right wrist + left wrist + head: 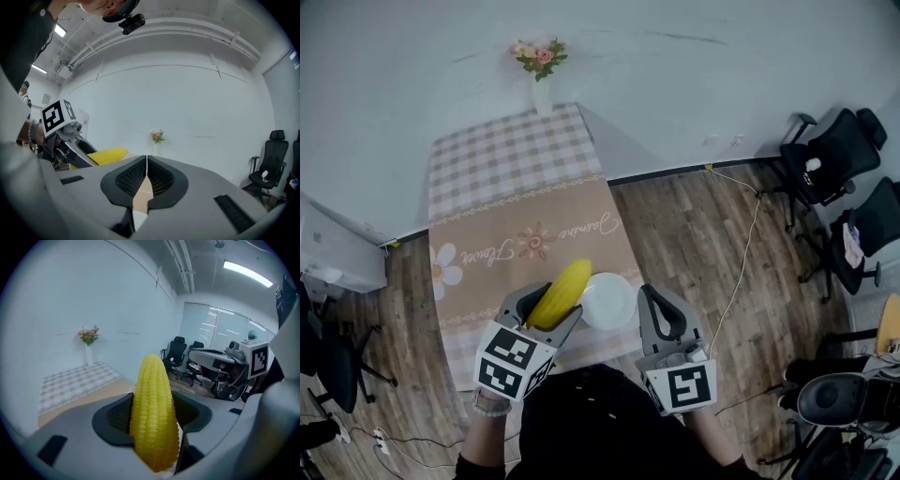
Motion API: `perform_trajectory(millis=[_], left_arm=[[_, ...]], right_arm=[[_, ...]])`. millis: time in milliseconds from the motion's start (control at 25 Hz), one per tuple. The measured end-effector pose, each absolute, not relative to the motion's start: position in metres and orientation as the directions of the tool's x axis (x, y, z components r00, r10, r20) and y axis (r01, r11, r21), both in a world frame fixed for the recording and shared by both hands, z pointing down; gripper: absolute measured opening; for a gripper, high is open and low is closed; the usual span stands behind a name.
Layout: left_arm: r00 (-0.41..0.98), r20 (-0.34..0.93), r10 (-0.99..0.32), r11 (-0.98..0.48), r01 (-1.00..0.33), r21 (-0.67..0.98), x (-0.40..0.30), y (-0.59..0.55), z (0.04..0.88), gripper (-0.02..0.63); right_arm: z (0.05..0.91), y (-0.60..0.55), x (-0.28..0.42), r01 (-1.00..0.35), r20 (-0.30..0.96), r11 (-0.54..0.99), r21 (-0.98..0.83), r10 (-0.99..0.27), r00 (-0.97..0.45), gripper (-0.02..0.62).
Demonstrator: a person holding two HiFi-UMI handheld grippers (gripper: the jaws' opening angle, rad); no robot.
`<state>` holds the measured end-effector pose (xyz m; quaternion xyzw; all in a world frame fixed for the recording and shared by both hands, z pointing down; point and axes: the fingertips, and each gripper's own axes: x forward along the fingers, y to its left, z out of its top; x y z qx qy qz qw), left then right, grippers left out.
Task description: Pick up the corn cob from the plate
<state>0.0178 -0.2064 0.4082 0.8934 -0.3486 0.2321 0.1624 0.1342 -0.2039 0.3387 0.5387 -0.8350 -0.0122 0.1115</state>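
The left gripper [546, 314] has its jaws clamped on the corn cob [153, 418], which is held up off the white plate [614, 305] with its tip pointing away. The right gripper [146, 180] sits just right of the plate, jaws pressed together and empty. Beyond them is the checked tablecloth [511, 159] and a flower vase [542, 92].

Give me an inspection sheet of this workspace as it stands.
Surface: table under a checked and floral cloth.
Job's things: corn cob held beside the white plate, not on it.
Clutter: vase of flowers at the table's far end.
Grippers: left hand-held gripper shut on the corn cob; right hand-held gripper shut, empty.
Cables: white cable across the wood floor, right of the table.
Surroundings: office chairs at right.
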Motion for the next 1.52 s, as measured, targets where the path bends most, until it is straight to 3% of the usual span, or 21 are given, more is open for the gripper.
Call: perform_trajectory(millis=[840,1520], left_arm=[[0.628,0.486,-0.608,-0.701,-0.712,0.043,0.006,-0.198,0.372,0.259],[0.658,0.489,-0.572,-0.735,-0.677,0.052,0.015,-0.195,0.375,0.261]], right_arm=[[0.323,-0.205,0.115,-0.881,0.117,0.451,0.142,-0.892,-0.438,0.043],[0.326,-0.203,0.115,-0.886,0.162,0.434,0.165,-0.898,-0.410,0.043]])
